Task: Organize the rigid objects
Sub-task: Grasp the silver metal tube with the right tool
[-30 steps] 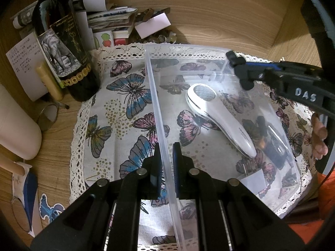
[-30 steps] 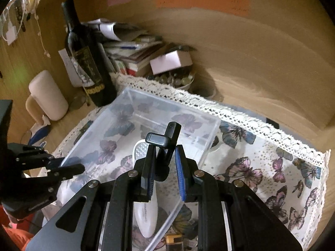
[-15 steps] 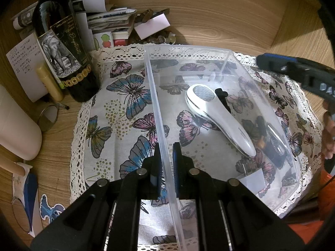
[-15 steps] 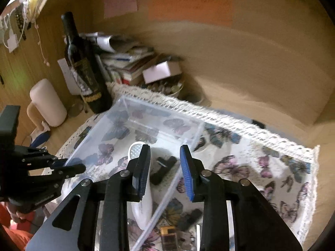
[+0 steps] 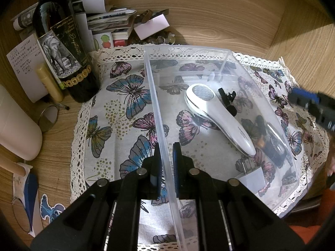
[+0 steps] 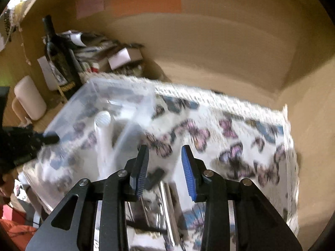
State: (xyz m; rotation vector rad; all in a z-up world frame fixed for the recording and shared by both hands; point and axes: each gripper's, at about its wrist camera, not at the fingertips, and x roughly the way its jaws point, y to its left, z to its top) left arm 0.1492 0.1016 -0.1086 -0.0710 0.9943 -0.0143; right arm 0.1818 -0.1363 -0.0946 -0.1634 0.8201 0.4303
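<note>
A clear plastic box [image 5: 247,79] stands on the butterfly cloth [image 5: 125,96]. Inside it lie a white handheld device [image 5: 217,119] and a small black clip [image 5: 227,100]. My left gripper [image 5: 166,156] is shut on the box's near wall. My right gripper [image 6: 164,165] hangs over the cloth to the right of the clear plastic box [image 6: 117,106], its jaws opening with nothing between them. In the left wrist view the right gripper's blue fingertips [image 5: 303,96] show at the right edge. Dark small items [image 5: 272,146] lie beside the box's right wall.
A dark wine bottle [image 5: 62,41] stands at the cloth's back left, with stacked papers and a small box [image 5: 150,24] behind. A white cylinder [image 5: 16,129] lies at the left. Wooden walls [image 5: 230,10] close in the back and right. The right wrist view is blurred.
My right gripper let go of the black clip, which now lies in the box by the white device. It opened and drew away to the right. The left gripper kept still.
</note>
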